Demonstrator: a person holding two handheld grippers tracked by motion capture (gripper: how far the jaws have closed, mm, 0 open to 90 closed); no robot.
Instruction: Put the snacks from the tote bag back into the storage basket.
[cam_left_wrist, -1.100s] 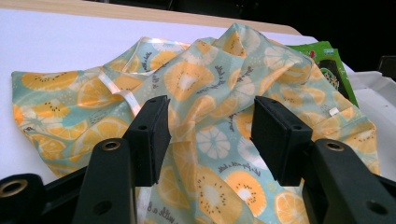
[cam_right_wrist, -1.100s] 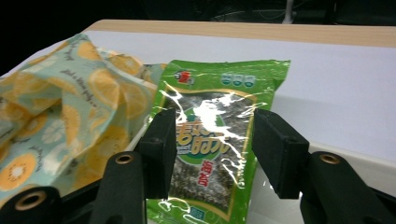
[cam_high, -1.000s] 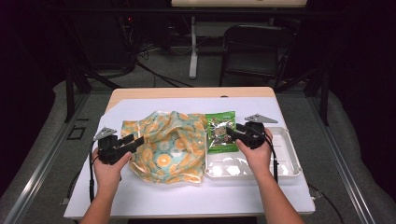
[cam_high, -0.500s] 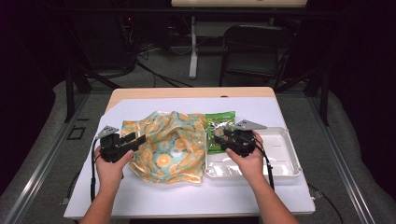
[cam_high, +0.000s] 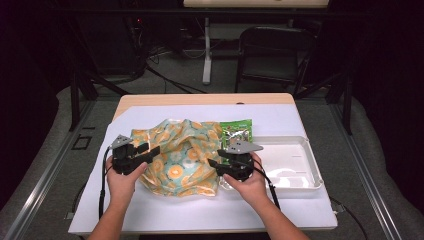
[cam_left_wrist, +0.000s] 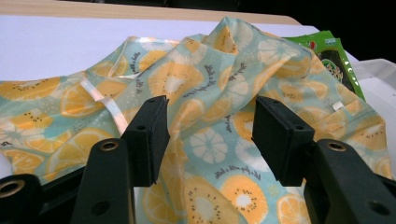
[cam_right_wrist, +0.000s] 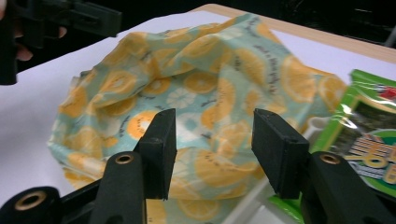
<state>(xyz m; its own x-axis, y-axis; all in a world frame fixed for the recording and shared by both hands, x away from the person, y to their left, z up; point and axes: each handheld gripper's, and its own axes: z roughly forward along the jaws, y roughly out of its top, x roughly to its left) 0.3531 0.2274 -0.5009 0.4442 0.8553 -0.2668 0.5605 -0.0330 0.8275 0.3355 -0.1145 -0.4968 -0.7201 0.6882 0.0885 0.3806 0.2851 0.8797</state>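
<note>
The right tongs (cam_high: 214, 166) stand with jaws apart and nothing between them, aimed at the right-hand edge of the cloth bag (cam_high: 182, 155); in the right gripper view (cam_right_wrist: 212, 154) the fabric lies just beyond the open jaws, not yet pinched. A second ago these tongs hung over the white tray (cam_high: 300, 165) near the snack packet (cam_high: 236, 134); they have since slid across to the bag's near right corner, which reads as a reach for a hold on the fabric. The left tongs (cam_high: 152, 151) have hardly moved and sit at the bag's left edge, jaws likewise apart, with the cloth spread under and past them in the left gripper view (cam_left_wrist: 210, 135) but not clamped. With both sets now flanking the bag, the likely step is to take hold of it on both sides. The bag lies crumpled in the middle of the worktop (cam_high: 165, 215), on its white cover; it is pale teal printed with orange and kiwi slices, thin and limp, heaped in soft folds, its right side overlapping the green packet's edge.
</note>
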